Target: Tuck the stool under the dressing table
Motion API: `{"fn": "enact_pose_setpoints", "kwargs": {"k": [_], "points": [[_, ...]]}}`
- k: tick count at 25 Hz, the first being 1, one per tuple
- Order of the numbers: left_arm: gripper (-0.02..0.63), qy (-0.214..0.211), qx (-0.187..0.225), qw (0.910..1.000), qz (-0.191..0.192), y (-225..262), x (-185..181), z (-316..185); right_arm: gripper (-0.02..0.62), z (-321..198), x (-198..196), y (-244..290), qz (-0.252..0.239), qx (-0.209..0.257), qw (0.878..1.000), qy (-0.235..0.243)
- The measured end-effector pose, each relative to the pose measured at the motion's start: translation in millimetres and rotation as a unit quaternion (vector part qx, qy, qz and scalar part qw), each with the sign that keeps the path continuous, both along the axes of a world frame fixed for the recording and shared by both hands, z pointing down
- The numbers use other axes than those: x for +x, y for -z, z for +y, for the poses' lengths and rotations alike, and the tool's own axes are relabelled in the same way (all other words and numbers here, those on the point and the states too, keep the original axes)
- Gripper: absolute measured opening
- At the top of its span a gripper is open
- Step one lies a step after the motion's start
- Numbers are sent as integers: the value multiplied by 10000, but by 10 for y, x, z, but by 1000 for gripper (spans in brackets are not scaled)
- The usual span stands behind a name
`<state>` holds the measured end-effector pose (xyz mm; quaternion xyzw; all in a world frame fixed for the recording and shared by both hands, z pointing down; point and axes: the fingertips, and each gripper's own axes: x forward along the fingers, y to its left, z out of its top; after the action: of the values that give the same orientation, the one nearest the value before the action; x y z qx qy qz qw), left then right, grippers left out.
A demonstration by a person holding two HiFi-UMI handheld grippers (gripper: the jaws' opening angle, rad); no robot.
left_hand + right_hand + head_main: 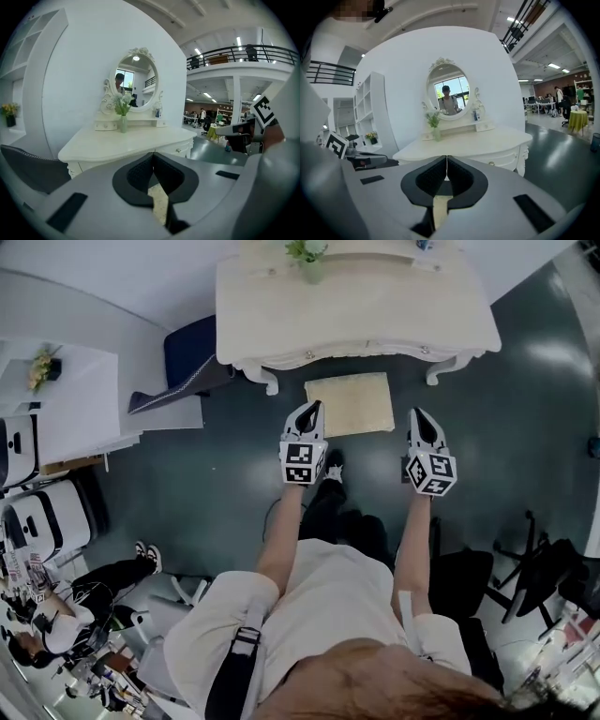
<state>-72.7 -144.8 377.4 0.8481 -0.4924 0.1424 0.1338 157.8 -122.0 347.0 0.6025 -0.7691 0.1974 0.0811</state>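
The cream dressing table (375, 310) stands against the wall at the top of the head view. The stool (349, 403), with its beige cushion top, sits on the dark floor just in front of it, partly out from under the table. My left gripper (313, 409) hovers at the stool's left edge and my right gripper (418, 415) just off its right edge. Both are shut and hold nothing. In the left gripper view the shut gripper (153, 155) points at the table (126, 143), with the cushion (159, 204) showing below. The right gripper (446, 159) faces the table (483, 145) likewise.
An oval mirror (447, 91) and a vase of flowers (307, 261) stand on the table. A dark blue chair (192, 357) sits left of the table, beside a white shelf unit (66, 404). Black office chairs (534, 568) stand at the right. A person (66, 615) sits at lower left.
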Motion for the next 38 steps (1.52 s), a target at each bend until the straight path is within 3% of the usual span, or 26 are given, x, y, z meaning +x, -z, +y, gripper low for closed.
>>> {"fn": "enact_pose_setpoints", "kwargs": {"k": [5,10,17,25,32,38], "points": [[15,239,-103,9995,-185,-565,20,7,43,-53,155,-600,88,-140,9999,-45],[15,398,-199,9980,-460,-1382,-13,216,44,165,190,-1494,201,-293,9992,206],[15,676,-601,9945,-522,-2665,16,710,44,628,333,-2822,94,-620,9974,368],[18,732,-685,9932,-592,-3824,44,1103,69,889,221,-4020,358,-743,9941,700],[185,497,-624,9947,-649,-4425,-122,1186,146,894,405,-4605,569,-747,9929,725],[306,657,-776,9920,-748,-5031,-338,1179,205,832,595,-5203,503,-752,9930,762]]}}
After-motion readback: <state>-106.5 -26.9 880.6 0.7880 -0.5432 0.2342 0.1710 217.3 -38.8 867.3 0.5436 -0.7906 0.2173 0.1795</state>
